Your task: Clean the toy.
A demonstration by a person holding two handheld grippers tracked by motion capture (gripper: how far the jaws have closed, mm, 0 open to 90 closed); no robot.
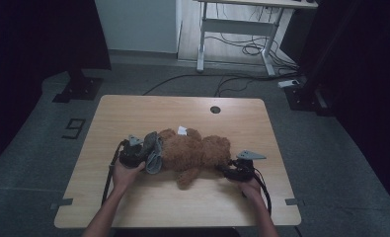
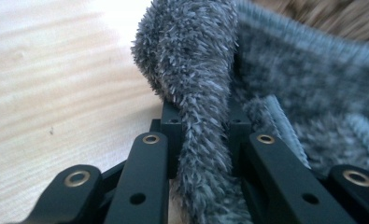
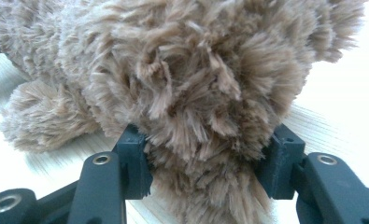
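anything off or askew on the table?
Nothing damaged or spilled. The brown teddy bear lies on its side on the table, not upright. The grey fuzzy garment sits bunched at its left end, pinched by the left gripper. The right gripper grips the bear's other end.

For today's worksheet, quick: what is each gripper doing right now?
Left gripper: closed on the grey fuzzy cloth.
Right gripper: clamped around the brown teddy bear.
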